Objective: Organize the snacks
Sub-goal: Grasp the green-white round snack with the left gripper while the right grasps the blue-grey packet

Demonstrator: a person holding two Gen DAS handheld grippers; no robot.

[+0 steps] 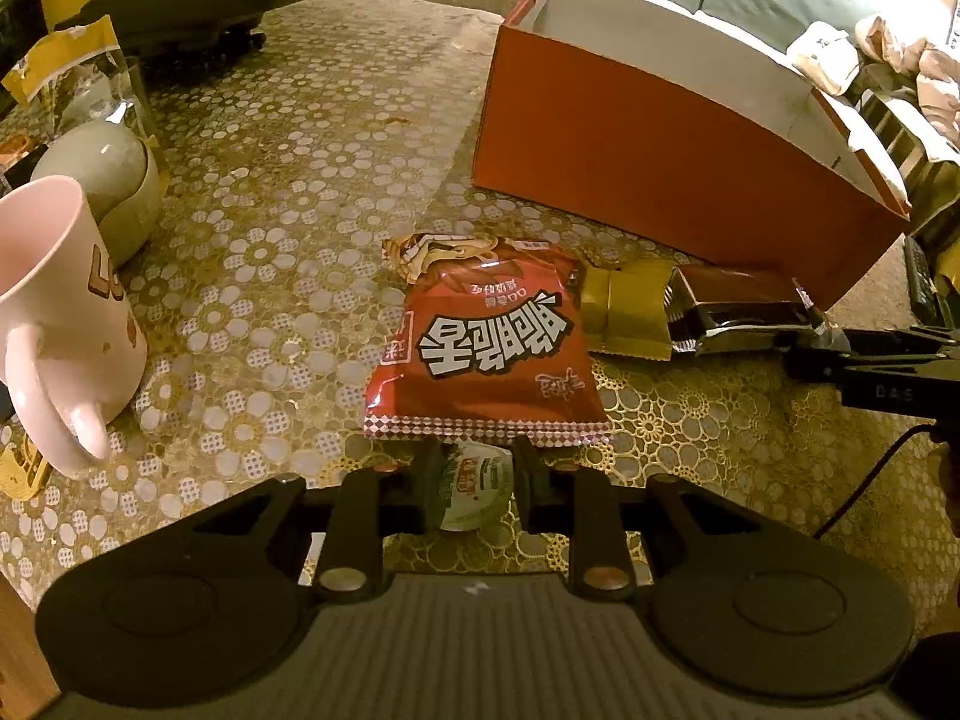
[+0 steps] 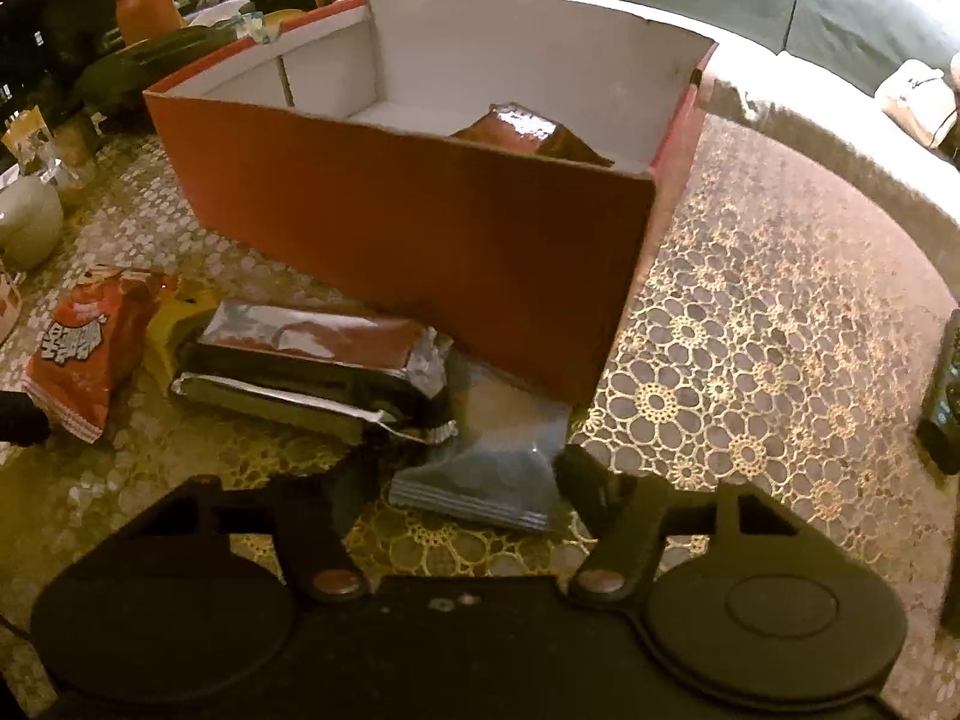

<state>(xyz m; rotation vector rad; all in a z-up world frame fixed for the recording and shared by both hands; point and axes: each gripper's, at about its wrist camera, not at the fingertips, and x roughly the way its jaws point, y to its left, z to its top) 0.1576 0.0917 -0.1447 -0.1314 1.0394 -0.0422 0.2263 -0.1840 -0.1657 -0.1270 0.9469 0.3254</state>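
My left gripper [image 1: 474,480] is shut on a small jelly cup [image 1: 474,492] with a green and white lid, just above the table. In front of it lies a red snack bag [image 1: 486,342], then a gold packet [image 1: 624,312] and a dark brown wrapped bar [image 1: 738,306]. The orange box [image 1: 660,162] stands behind them. My right gripper [image 2: 462,480] is open around the near end of a grey packet [image 2: 486,468] lying against the box's [image 2: 420,228] front corner. One brown packet [image 2: 528,132] lies inside the box. The right gripper also shows at the left wrist view's right edge [image 1: 852,354].
A pink mug [image 1: 66,324] and a green-white round pot [image 1: 102,174] stand at the left. A dark tray [image 1: 204,6] is at the back left. Two brown bars [image 2: 312,366] and the red bag [image 2: 90,348] lie left of the right gripper. A remote [image 2: 945,396] lies at the right.
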